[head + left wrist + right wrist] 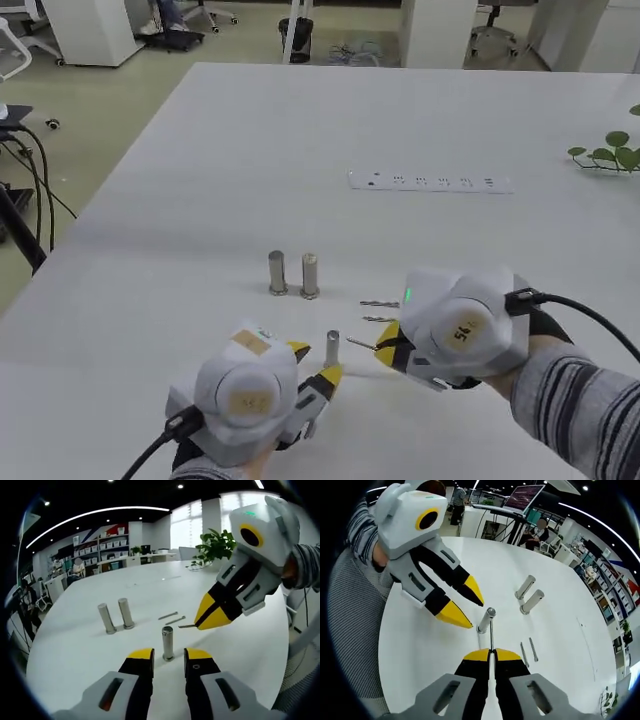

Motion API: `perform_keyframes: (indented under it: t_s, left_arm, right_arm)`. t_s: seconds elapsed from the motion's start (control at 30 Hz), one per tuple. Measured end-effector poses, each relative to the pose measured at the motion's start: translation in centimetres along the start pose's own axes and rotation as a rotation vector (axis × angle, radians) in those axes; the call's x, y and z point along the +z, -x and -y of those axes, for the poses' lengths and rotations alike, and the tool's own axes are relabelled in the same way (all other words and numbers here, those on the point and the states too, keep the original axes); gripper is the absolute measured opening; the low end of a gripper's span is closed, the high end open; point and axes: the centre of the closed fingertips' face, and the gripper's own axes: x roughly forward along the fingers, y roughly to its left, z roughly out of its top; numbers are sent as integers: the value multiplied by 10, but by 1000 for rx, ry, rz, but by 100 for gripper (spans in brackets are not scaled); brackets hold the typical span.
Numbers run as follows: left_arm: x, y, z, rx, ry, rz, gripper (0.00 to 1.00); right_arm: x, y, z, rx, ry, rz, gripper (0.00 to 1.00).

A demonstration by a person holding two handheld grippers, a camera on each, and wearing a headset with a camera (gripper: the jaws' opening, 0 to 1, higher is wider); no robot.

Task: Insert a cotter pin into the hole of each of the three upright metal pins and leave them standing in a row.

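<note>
Metal is shining at the lower middle of the left gripper view: the nearest upright pin (168,642) is standing between the spread jaws of our left hand-held gripper (169,656). Our right hand-held gripper (491,654) is pinching a cotter pin (491,630), whose tip is nearly reaching the pin's top. We are judging this to be the first insertion. Next we are needing to steady the pin and line the tip up with its hole, which we cannot see. Two other pins (278,273) and two spare cotter pins (380,303) are waiting mid-frame on the bench (300,140).
</note>
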Motion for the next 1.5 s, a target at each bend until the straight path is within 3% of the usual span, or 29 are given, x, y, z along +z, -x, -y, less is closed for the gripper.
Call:
perform_keyframes:
  t_s: [0.63,0.87,1.5]
  left_arm:
    - [-4,-29,-2,19,1,-46,12]
    - [-10,-30,-4,27,-5,-68,6]
    - [-10,-31,-2,23,-10,-66,5]
  right_arm:
    - [7,-8,0,31,0,-7,0]
    - [12,-4,1,31,22,-7,0]
    - [27,-11,1,42,58,5,0]
